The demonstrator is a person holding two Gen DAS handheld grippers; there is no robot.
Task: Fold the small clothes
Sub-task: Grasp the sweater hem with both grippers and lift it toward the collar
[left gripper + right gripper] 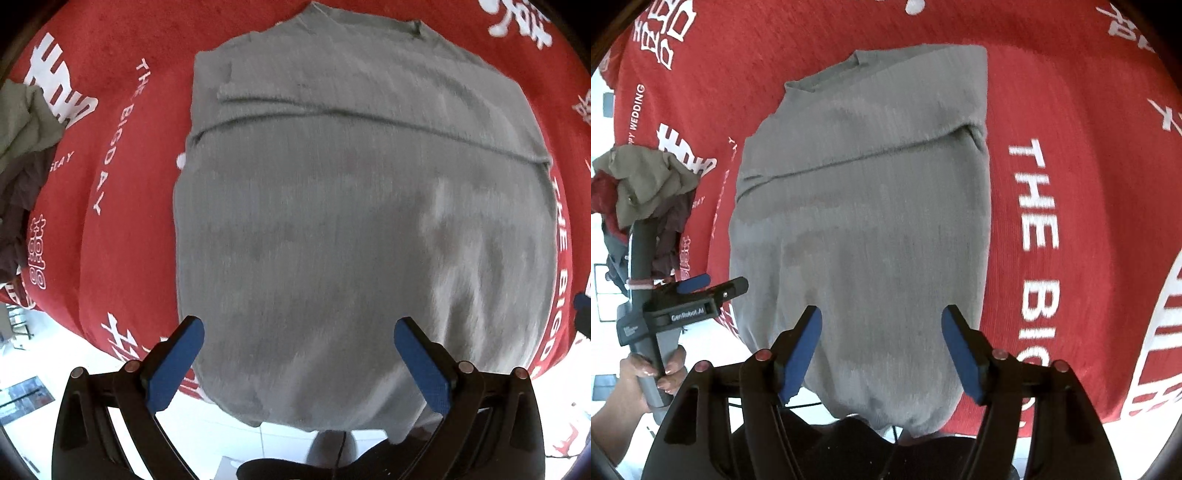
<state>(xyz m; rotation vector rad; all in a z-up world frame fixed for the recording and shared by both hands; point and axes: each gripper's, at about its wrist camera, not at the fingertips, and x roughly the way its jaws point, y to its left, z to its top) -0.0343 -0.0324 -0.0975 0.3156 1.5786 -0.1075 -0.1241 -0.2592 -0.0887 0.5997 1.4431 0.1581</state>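
My left gripper (299, 332) and right gripper (882, 321) both stand wide open above the grey garment (351, 240), holding nothing; it lies folded on the red cloth (122, 229); crumpled clothes (646, 181) lie beside.

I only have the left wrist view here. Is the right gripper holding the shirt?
Observer: No. The right gripper is open and empty, over the shirt's near end.
Reviewer: How is the left gripper carried?
Observer: A hand grips its handle; the left gripper is beside the shirt's left edge.
Reviewer: Anything in the pile I miss?
Observer: A red garment lies beside the olive one.
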